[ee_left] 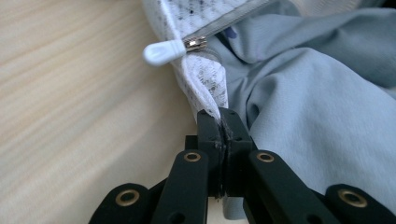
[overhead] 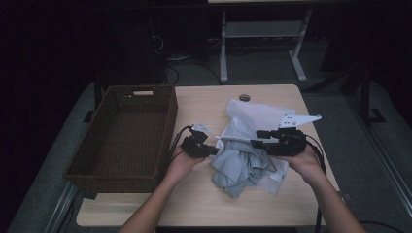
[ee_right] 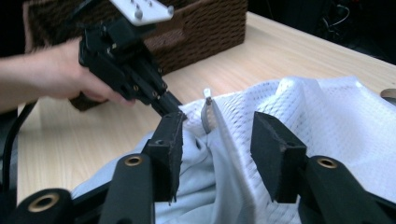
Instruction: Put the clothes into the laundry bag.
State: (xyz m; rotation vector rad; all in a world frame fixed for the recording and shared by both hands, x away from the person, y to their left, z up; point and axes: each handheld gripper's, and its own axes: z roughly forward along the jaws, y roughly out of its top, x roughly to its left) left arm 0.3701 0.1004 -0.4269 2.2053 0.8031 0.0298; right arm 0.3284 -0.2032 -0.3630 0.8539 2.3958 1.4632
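Note:
A white mesh laundry bag (overhead: 257,116) lies on the table with a pale blue-grey garment (overhead: 238,165) spilling from its mouth. My left gripper (ee_left: 222,120) is shut on the bag's mesh edge (ee_left: 205,84), just below the white zipper pull (ee_left: 163,51). In the high view the left gripper (overhead: 214,149) sits at the bag's left corner and the right gripper (overhead: 257,138) lies over the bag, pointing left. In its own view the right gripper (ee_right: 219,135) stands open, its pads apart on either side of the bag's zipper edge (ee_right: 224,135) and the garment (ee_right: 187,196), pressing on neither.
A dark wicker basket (overhead: 167,126) stands at the table's left side with nothing showing inside it. Bare wood table (overhead: 204,199) lies in front of the cloth. A round cable hole (overhead: 244,97) sits near the far edge. Beyond are dark floor and desk legs.

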